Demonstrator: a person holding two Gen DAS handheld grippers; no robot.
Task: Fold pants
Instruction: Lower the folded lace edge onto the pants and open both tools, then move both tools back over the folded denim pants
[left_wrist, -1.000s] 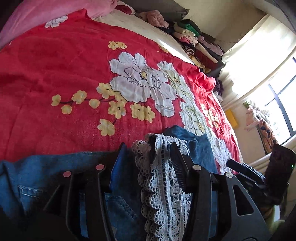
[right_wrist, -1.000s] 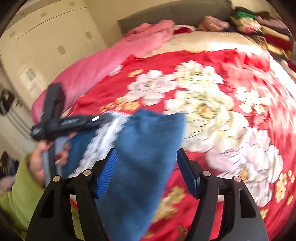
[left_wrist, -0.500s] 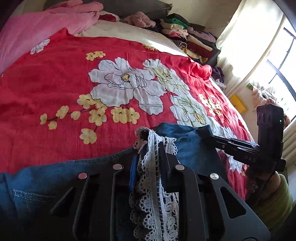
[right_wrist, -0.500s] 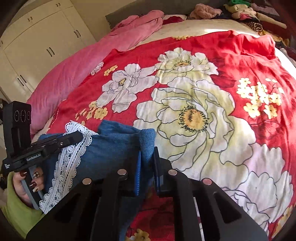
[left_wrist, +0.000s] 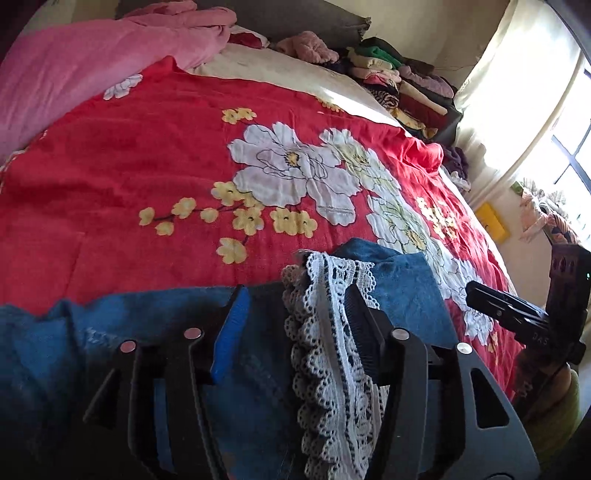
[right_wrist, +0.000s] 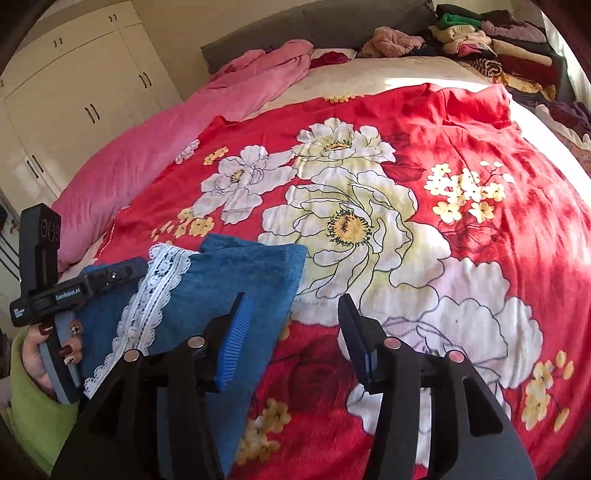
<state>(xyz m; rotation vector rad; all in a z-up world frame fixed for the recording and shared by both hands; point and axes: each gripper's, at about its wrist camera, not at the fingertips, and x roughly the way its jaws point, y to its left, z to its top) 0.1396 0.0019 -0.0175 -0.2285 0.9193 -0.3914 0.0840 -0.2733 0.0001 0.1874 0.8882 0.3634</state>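
Denim pants with a white lace trim lie at the near edge of the bed, on a red bedspread printed with large white flowers. In the left wrist view the left claw stands over the pants with its jaws parted and opening; the lace trim and a strip of denim run between them, and the trim lies against the inner face of the right-hand finger, though no pinch is visible. In the right wrist view the right claw is also apart and opening. The folded blue corner of the pants lies just beside and under its left finger, while the gap between the fingers shows mostly bedspread. A hand in a green sleeve holds the left claw's handle.
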